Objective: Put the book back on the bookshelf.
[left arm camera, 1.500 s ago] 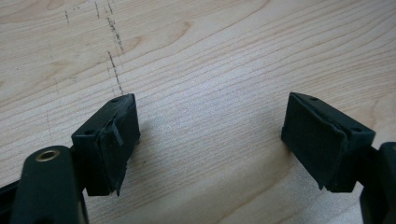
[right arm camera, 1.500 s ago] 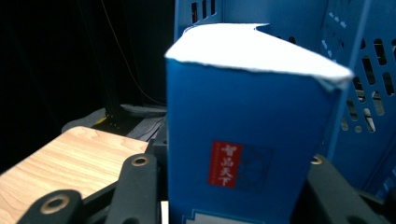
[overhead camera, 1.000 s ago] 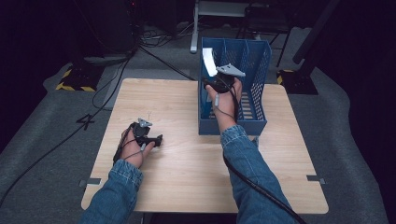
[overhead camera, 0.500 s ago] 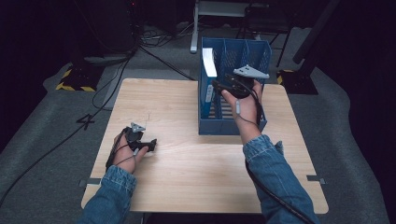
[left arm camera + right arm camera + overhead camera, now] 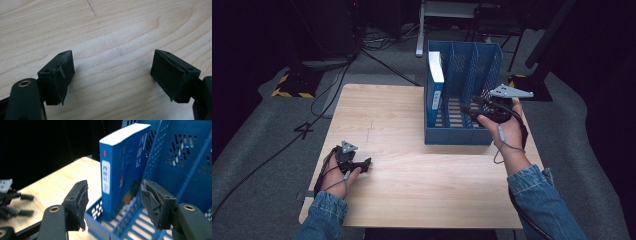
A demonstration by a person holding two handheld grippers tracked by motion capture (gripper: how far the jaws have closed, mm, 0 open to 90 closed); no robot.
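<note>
Resting low on the table (image 5: 412, 185) well left of the blue rack (image 5: 462, 136), the left gripper (image 5: 364, 164) gapes empty, while the right gripper (image 5: 468, 109), jaws just opening and holding nothing, hangs nearest the upright book (image 5: 435, 85) in the rack's leftmost slot.

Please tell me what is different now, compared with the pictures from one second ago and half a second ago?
The right gripper has let go of the blue book and drawn back toward the rack's right side; its jaws have just been opening, nothing between them. The left gripper slid slightly leftward on the table, open and empty. The book stays upright in the leftmost slot of the blue rack.
</note>
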